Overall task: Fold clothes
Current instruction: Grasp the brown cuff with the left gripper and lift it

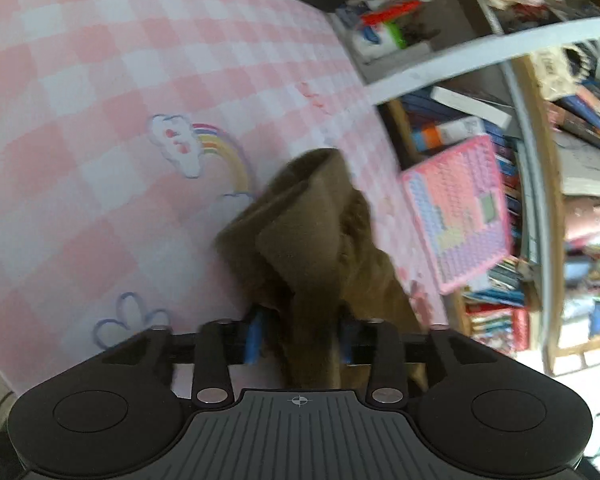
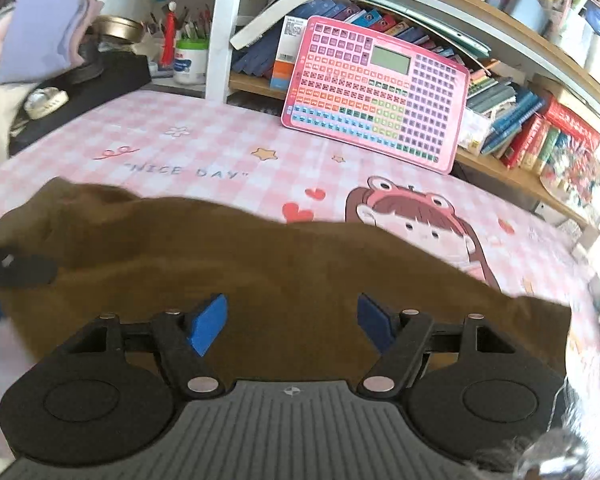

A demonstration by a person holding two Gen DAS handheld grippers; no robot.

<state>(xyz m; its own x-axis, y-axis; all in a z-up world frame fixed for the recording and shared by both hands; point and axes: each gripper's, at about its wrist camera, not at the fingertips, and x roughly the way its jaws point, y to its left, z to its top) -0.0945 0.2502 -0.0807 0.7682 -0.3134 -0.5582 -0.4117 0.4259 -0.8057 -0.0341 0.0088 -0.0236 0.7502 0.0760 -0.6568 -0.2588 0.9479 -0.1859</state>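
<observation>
A brown garment (image 2: 260,264) lies spread on the pink checked tablecloth (image 2: 220,148). My left gripper (image 1: 300,332) is shut on a bunched part of the brown garment (image 1: 312,240) and holds it lifted above the tablecloth (image 1: 100,80). My right gripper (image 2: 292,320) is open, its blue pads (image 2: 208,322) hovering just over the flat part of the garment. The left gripper's dark tip (image 2: 16,268) shows at the garment's left edge in the right wrist view.
A pink keyboard toy (image 2: 380,92) leans against the bookshelf (image 2: 520,120) at the table's back edge; it also shows in the left wrist view (image 1: 460,208). A black box with folded lilac cloth (image 2: 48,32) and a pen jar (image 2: 190,60) stand at the back left.
</observation>
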